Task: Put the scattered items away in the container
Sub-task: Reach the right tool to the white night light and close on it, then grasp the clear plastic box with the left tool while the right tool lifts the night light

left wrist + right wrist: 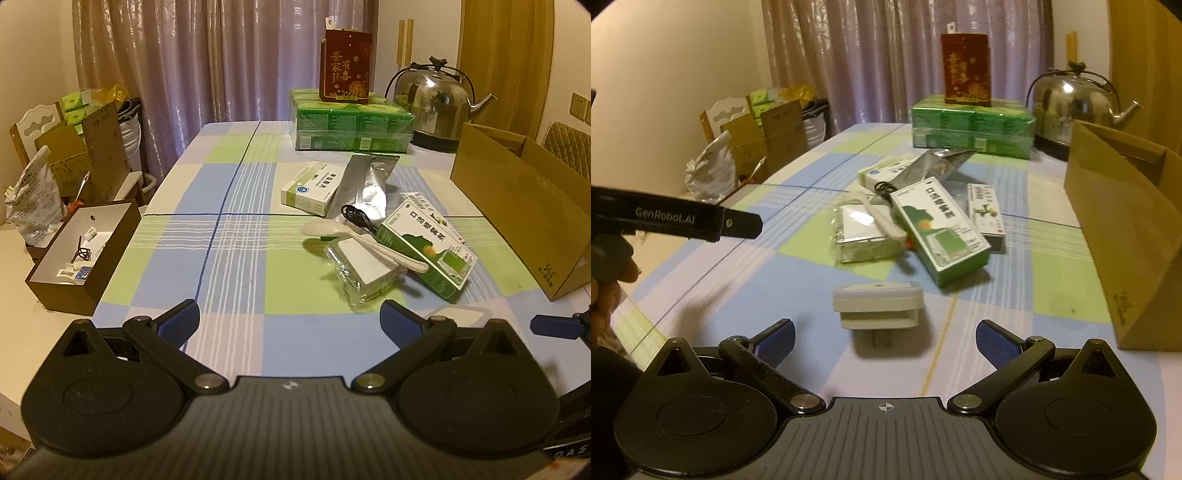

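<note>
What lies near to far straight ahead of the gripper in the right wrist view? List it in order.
Open right gripper → white plug-in adapter → clear-wrapped pack with white top → shrink-wrapped green carton pack → dark red upright gift box → mauve curtain.

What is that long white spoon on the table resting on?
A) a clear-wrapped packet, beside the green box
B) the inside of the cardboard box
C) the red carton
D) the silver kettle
A: the white spoon lies across the clear-wrapped packet, its handle end by the green box.
</note>
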